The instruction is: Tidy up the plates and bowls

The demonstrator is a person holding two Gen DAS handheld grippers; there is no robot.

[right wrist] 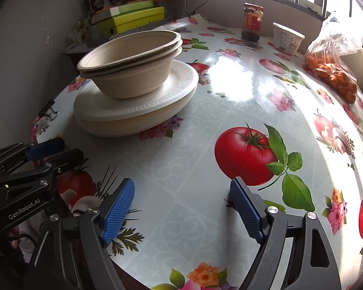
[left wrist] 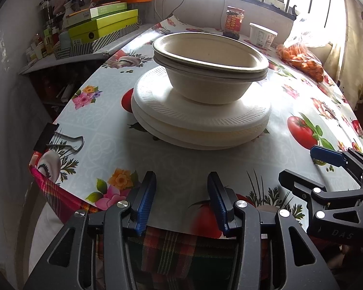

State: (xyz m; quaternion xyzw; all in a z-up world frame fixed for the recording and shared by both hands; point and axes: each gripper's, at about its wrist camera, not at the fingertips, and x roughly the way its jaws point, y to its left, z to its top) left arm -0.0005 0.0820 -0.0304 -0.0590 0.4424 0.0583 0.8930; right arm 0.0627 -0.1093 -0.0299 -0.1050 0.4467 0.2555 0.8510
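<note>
Beige bowls point(left wrist: 210, 72) on white ribbed-rim plates point(left wrist: 200, 123); tablecloth point(right wrist: 229, 101) pale grey with red tomatoes and pink flowers; blue ridged pads point(right wrist: 118, 207) on black grippers; lime-green boxes point(left wrist: 104, 25); red-labelled jar point(left wrist: 234, 21).

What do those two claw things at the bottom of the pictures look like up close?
Both are alike. The left tool and right tool have black angular frames with triangular cut-outs and round silver bolt heads. Each finger ends in a blue ribbed pad. White lettering shows on the bodies: "GenRobot.AI" on the left one, "DAS" on the right. No cables or sleeves are visible.
</note>
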